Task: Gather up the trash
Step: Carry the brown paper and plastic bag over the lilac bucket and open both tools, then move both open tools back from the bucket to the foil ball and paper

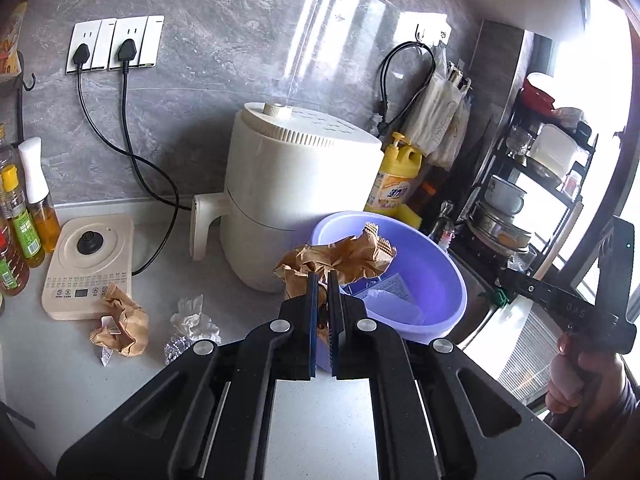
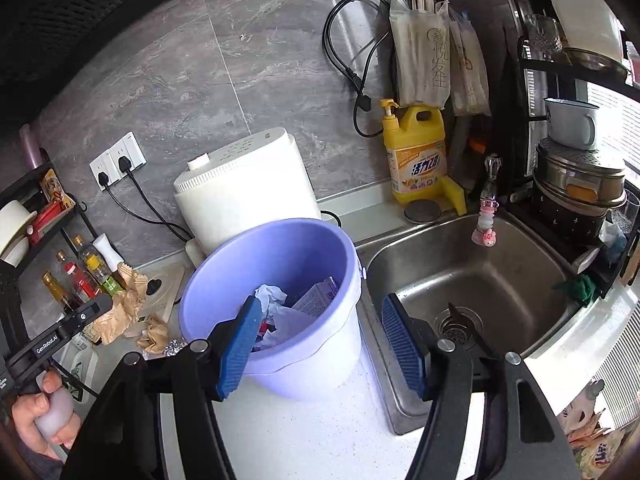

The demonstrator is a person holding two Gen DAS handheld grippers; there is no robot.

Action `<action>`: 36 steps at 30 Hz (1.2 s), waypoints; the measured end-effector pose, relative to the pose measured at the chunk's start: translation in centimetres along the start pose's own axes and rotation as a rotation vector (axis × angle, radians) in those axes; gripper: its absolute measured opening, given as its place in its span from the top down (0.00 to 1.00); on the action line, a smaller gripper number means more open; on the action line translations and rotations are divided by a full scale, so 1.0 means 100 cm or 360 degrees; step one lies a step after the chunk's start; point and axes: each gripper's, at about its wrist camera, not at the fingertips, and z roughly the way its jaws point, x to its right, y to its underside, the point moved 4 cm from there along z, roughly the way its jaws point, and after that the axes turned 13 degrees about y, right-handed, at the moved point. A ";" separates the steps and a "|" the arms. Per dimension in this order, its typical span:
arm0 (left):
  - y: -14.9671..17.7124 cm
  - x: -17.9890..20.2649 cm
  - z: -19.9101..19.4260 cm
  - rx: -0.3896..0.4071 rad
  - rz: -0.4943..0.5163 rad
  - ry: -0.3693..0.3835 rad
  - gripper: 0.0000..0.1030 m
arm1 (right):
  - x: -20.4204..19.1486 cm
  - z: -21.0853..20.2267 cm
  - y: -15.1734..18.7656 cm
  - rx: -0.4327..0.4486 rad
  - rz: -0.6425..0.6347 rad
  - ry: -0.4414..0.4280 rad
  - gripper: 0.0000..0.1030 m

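My left gripper [image 1: 323,280] is shut on a crumpled brown paper bag [image 1: 340,258] and holds it at the near rim of the purple bucket [image 1: 436,280]. The bucket [image 2: 320,344] holds white paper and a printed wrapper [image 2: 316,300]. My right gripper [image 2: 316,332] is open and empty, with its jaws either side of the bucket's near wall. More trash lies on the counter: another crumpled brown bag [image 1: 124,320], a white tissue wad [image 1: 194,320] and a foil scrap [image 1: 176,348]. The brown paper also shows at the left in the right wrist view [image 2: 124,308].
A white air fryer [image 1: 296,200] stands behind the bucket. A cream kettle base [image 1: 88,264] and oil bottles [image 1: 24,220] are at the left. A steel sink [image 2: 480,280] lies right of the bucket, with yellow detergent [image 2: 416,152] and a dish rack [image 2: 576,184] behind.
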 end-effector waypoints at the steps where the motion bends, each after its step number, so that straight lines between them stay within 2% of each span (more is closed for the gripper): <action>1: -0.003 0.004 0.004 -0.0008 0.0019 0.0011 0.95 | 0.002 -0.001 0.000 0.0002 0.0009 0.0004 0.39; 11: -0.030 0.045 0.048 -0.0084 0.0183 0.0144 0.94 | 0.025 -0.015 -0.001 0.0059 0.0128 0.0060 0.38; 12: -0.031 0.047 0.052 -0.0094 0.0178 0.0171 0.83 | 0.025 -0.016 0.000 0.0063 0.0132 0.0060 0.37; 13: -0.031 0.049 0.054 -0.0100 0.0179 0.0173 0.46 | 0.025 -0.017 0.000 0.0064 0.0137 0.0059 0.37; 14: -0.032 0.049 0.052 -0.0075 0.0190 0.0151 0.24 | 0.024 -0.017 0.001 0.0064 0.0139 0.0058 0.37; 15: -0.032 0.049 0.046 -0.0019 0.0211 0.0125 0.12 | 0.023 -0.017 0.002 0.0064 0.0138 0.0059 0.36; 20: -0.028 0.033 0.035 -0.0041 0.0194 0.0082 0.09 | 0.010 -0.020 0.006 0.0065 0.0092 0.0062 0.34; 24: -0.023 0.009 0.015 -0.0022 0.0135 -0.0001 0.06 | -0.012 -0.024 0.009 0.0105 -0.0003 0.0035 0.18; 28: -0.012 -0.015 -0.006 -0.0024 0.0088 -0.0084 0.06 | -0.035 -0.024 0.016 0.0082 -0.0072 -0.0026 0.10; 36: 0.017 -0.057 -0.044 -0.0019 -0.0020 -0.0235 0.06 | -0.078 -0.021 0.035 0.0064 -0.0146 -0.0090 0.08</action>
